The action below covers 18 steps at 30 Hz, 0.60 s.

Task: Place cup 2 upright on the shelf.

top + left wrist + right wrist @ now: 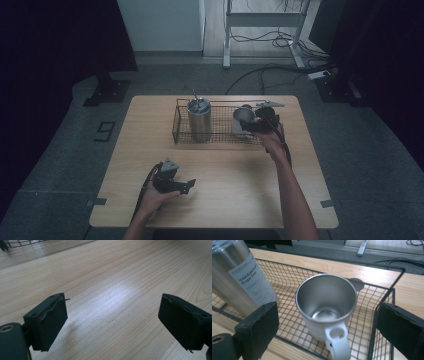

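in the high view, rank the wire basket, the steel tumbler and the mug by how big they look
1. wire basket, the widest: it holds both others.
2. steel tumbler, tall and upright at the basket's left end.
3. mug, shorter, though the right gripper partly covers it, so its full size is unsure.

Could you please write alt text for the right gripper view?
A steel mug with a white handle stands upright and empty in a wire basket, between the open jaws of the right tool, untouched. A steel tumbler stands left of it.
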{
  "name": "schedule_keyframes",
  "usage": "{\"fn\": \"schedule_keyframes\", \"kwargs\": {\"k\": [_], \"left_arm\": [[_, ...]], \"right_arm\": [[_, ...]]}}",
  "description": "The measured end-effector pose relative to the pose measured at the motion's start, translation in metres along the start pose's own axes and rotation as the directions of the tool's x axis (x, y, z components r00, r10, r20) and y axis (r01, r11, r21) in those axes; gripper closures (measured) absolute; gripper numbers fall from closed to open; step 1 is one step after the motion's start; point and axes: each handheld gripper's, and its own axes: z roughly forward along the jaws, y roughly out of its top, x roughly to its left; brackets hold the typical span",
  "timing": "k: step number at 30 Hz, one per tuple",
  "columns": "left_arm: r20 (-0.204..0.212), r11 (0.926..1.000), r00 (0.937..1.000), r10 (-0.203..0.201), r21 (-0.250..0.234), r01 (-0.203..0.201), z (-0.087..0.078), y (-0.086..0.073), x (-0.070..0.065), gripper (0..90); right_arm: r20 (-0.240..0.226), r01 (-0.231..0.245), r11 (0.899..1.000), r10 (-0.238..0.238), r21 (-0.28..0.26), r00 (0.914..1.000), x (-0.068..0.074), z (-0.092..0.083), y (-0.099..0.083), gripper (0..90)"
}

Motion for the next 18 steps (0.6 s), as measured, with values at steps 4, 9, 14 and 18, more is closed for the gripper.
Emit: {"fn": "schedule_keyframes", "kwargs": {"k": [4,9,14,18], "left_arm": [[-0.002,1.0000,1.0000,0.001,-0.001,-0.001,0.000,0.000,-0.001,8.5],[-0.006,1.0000,1.0000,0.002,0.004,-0.002,0.000,0.000,0.000,8.5],[-0.010,1.0000,0.9999,0.003,0.008,-0.003,0.001,-0.001,0.000,8.5],[-0.014,1.0000,0.9999,0.002,0.009,-0.002,0.001,-0.001,0.000,8.5]], "right_arm": [[0.000,0.010,1.000,-0.010,-0.001,1.0000,0.002,-0.010,-0.010,5.4],[-0.010,0.022,1.000,-0.023,-0.017,0.9997,0.002,-0.023,-0.024,7.0],[-0.030,0.025,0.999,-0.026,-0.035,0.9992,0.002,-0.036,-0.041,9.2],[-0.042,0.029,0.999,-0.031,-0.046,0.9987,0.002,-0.045,-0.055,11.0]]}}
